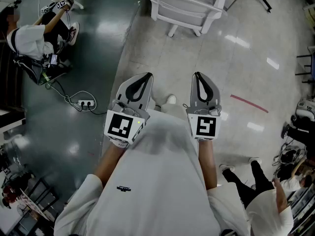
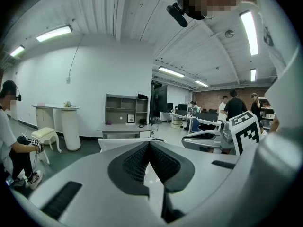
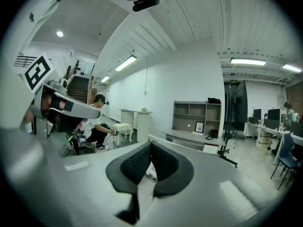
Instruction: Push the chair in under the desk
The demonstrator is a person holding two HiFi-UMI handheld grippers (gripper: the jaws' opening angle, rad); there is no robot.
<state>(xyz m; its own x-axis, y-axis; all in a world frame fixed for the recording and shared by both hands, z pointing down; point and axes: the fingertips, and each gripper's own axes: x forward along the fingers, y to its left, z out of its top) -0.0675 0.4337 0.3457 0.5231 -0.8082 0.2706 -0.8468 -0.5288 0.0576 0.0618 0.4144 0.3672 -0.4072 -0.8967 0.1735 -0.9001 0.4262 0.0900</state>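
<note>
A white chair (image 1: 184, 6) stands on the pale floor ahead of me, at the top of the head view. Both grippers are held side by side in front of my chest and point at it, well short of touching. My left gripper (image 1: 147, 75) is shut with nothing between its jaws, and so is my right gripper (image 1: 197, 74). In the left gripper view the closed fingertips (image 2: 149, 143) meet in front of the chair's white top rail (image 2: 120, 142), with a grey desk (image 2: 125, 130) behind it. The right gripper view shows the same rail (image 3: 175, 143) and desk (image 3: 189, 137).
A person sits on the dark floor at the far left (image 1: 29, 38), beside a cream stool (image 3: 122, 126). A power strip (image 1: 86, 103) with cables lies left of my left gripper. Another person crouches at the lower right (image 1: 268, 200). A grey shelf unit (image 2: 127, 109) stands behind the desk.
</note>
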